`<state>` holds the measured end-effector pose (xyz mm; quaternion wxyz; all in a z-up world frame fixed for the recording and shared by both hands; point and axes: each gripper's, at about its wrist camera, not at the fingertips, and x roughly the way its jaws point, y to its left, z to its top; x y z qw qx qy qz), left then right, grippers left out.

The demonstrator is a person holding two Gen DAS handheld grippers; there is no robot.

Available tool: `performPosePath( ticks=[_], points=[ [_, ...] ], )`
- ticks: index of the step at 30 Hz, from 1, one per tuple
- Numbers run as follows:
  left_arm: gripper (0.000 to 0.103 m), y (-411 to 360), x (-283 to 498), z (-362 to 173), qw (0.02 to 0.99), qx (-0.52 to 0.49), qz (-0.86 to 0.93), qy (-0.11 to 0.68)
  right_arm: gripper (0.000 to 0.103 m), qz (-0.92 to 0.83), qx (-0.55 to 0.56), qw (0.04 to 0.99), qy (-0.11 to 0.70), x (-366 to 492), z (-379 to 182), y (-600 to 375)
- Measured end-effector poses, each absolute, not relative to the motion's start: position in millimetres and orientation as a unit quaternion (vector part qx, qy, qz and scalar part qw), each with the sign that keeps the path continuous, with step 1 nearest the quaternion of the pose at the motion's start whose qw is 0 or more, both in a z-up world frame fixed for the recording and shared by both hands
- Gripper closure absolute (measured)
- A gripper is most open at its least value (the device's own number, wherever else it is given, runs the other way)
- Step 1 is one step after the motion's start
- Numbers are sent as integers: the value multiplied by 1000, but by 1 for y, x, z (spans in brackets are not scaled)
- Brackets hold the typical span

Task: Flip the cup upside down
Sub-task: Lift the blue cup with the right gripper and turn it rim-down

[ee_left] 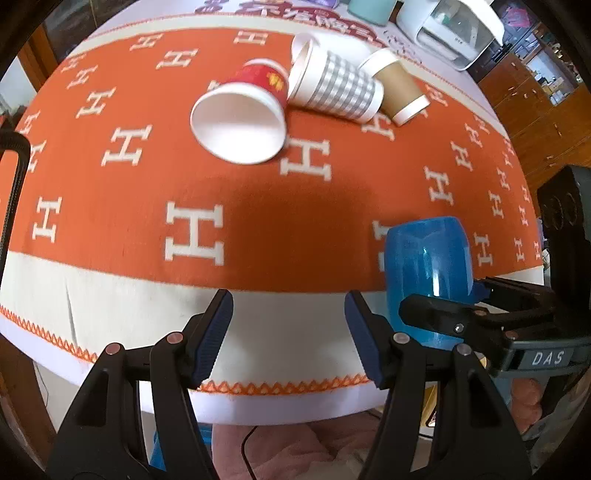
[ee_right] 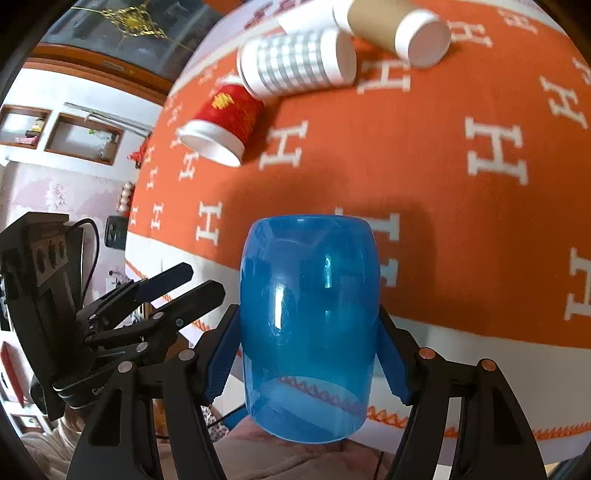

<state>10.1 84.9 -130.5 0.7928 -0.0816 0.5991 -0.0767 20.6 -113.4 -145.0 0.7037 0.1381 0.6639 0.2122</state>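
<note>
My right gripper [ee_right: 308, 354] is shut on a translucent blue plastic cup [ee_right: 308, 325], held above the near edge of the table. Its closed end points away from the camera and its open mouth toward it. The same cup [ee_left: 428, 273] shows at the right of the left wrist view, with the right gripper [ee_left: 476, 317] clamped around it. My left gripper [ee_left: 288, 336] is open and empty, over the cream border of the cloth at the table's front edge.
Three paper cups lie on their sides on the orange H-patterned cloth [ee_left: 258, 206]: a red one [ee_left: 240, 118], a grey-checked white one [ee_left: 332, 83], a brown one [ee_left: 399, 85]. A white appliance [ee_left: 450, 26] stands at the back right. Wooden cabinets [ee_left: 535, 96] are beyond.
</note>
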Motion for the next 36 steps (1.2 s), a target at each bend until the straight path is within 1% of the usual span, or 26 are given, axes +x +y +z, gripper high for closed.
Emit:
performPosePath(
  ticks=[7, 13, 16, 24, 27, 33, 36],
  points=[
    [43, 78, 11, -114, 827, -74, -73, 553, 35, 201, 87, 782, 583, 19, -117, -117],
    [43, 72, 17, -116, 839, -65, -64, 536, 35, 177, 11, 864, 471, 11, -106, -115],
    [43, 73, 17, -117, 846, -61, -57, 527, 35, 177, -1, 881, 438, 8, -109, -115],
    [43, 81, 25, -122, 854, -84, -41, 512, 35, 174, 22, 900, 400, -4, -134, -117],
    [43, 82, 25, -122, 857, -83, -38, 507, 34, 181, 18, 898, 401, -13, -138, -116],
    [43, 80, 21, -124, 856, -83, -39, 509, 35, 190, -26, 894, 404, -37, -147, -111],
    [43, 76, 19, -127, 854, -80, -46, 511, 35, 187, -51, 899, 392, -47, -152, -105]
  ],
)
